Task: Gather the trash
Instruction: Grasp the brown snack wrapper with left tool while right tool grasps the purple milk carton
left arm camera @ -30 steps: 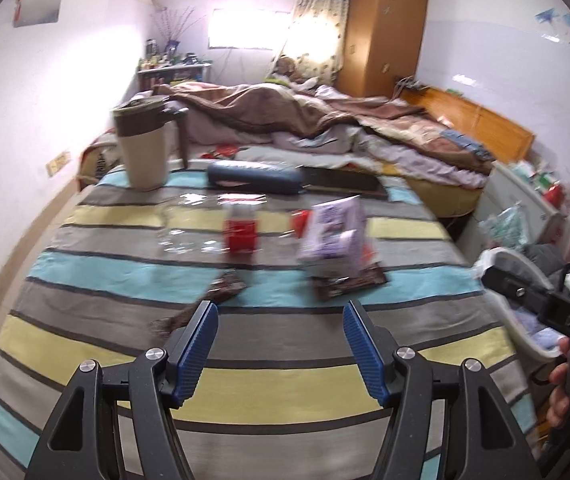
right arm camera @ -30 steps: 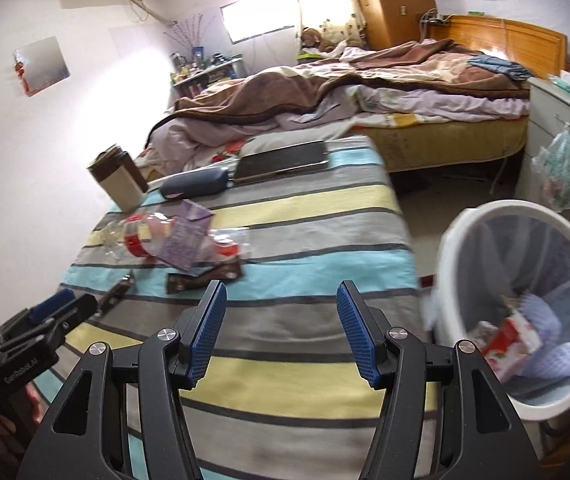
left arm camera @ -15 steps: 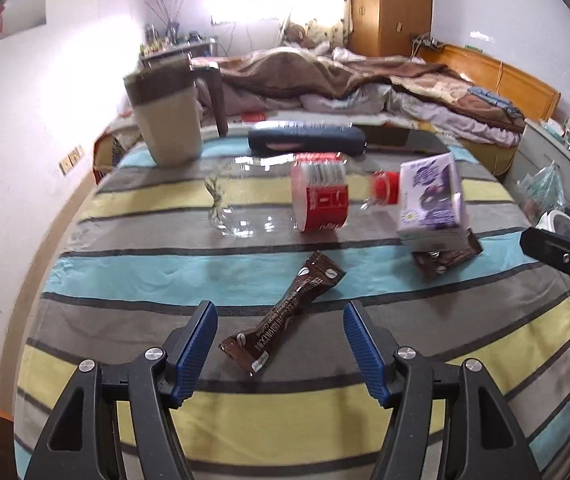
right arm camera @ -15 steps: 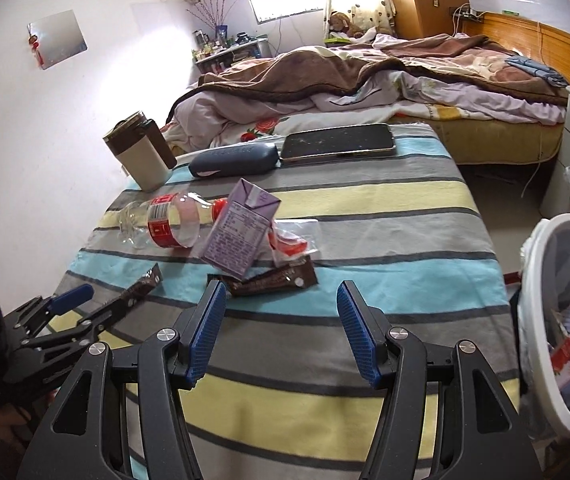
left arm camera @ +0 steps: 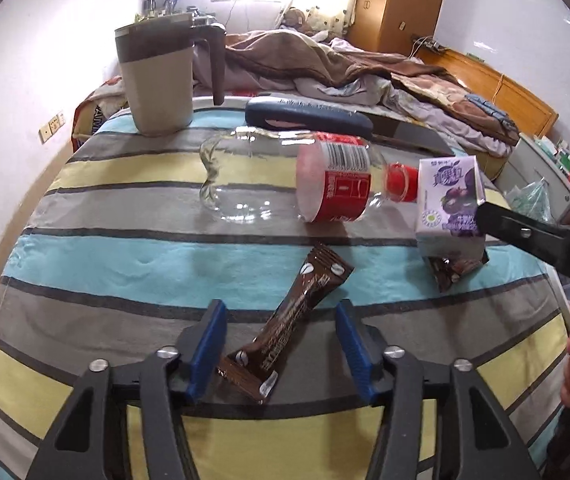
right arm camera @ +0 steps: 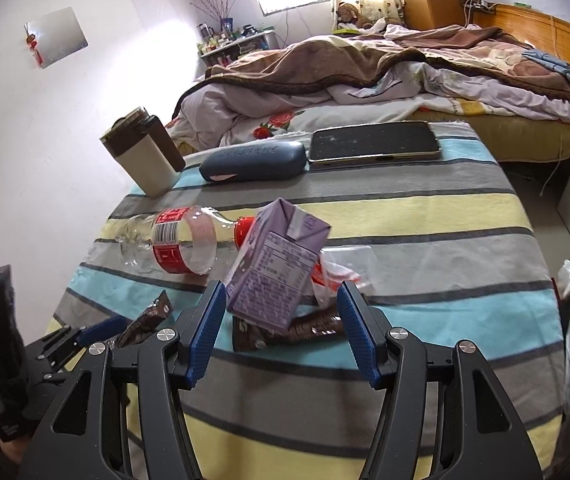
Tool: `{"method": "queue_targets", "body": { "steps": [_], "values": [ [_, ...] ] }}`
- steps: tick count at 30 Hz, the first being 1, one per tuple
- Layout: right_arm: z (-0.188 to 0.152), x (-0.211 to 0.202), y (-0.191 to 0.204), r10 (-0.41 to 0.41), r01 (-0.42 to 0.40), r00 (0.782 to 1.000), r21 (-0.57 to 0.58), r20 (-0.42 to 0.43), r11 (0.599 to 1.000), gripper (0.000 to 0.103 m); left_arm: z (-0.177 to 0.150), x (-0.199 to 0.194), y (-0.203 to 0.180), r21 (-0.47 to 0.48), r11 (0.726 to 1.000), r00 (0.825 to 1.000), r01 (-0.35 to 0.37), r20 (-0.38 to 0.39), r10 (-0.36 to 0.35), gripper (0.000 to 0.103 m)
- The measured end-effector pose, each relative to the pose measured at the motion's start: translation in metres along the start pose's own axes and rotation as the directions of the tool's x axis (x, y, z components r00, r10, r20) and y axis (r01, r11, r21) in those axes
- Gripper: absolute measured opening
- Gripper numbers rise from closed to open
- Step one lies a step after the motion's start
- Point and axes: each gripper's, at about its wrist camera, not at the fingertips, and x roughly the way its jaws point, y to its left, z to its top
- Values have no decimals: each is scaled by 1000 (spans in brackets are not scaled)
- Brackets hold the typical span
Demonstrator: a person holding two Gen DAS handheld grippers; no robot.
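between my left claw's (left arm camera: 281, 344) blue pads lies a dark brown wrapper (left arm camera: 289, 324) with pale bean marks. beneath it the cloth (left arm camera: 133, 256) runs in stripes of yellow, grey and turquoise, edged with thin dark lines. ahead, a clear bottle (left arm camera: 285, 178) wears a red label and red cap. off to the right stands a purple and white carton (left arm camera: 447, 204). far ahead left sits a beige jug (left arm camera: 161, 80) with a brown lid, and beside it a navy case (left arm camera: 309, 118).

Home bedroom: unmade bed (right arm camera: 385, 76), wardrobe (left arm camera: 401, 4).
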Motion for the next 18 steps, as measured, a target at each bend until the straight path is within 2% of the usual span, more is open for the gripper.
{"method": "queue_targets", "body": {
  "steps": [1, 10, 12, 13, 14, 16, 18],
  "values": [
    [1, 3, 1, -1, 1, 1000, -1, -2, 1000, 60, 0, 1, 1, -4, 1000, 1000, 5, 2, -5, 41],
    [9, 20, 6, -21, 21, 999, -10, -27, 1000, 60, 3, 5, -2, -6, 1000, 1000, -13, 5, 13, 41],
    [8, 19, 6, -22, 22, 1000, -7, -20, 1000, 57, 2, 5, -4, 0, 1000, 1000, -17, 6, 17, 40],
    [7, 17, 6, -30, 29, 1000, -11, -11, 1000, 51, 1, 4, -5, 1, 1000, 1000, -14, 5, 14, 34],
    [7, 16, 6, -34, 34, 999, -12, -6, 999, 50, 0, 4, -6, 2, 1000, 1000, -13, 5, 13, 26],
    [7, 14, 5, -27, 27, 1000, -10, 1, 1000, 46, 0, 3, -7, 1, 1000, 1000, -20, 2, 20, 19],
    [7, 11, 6, -28, 28, 1000, -10, 10, 1000, 44, -1, 2, -6, -10, 1000, 1000, -9, 1, 9, 17]
  ]
}}
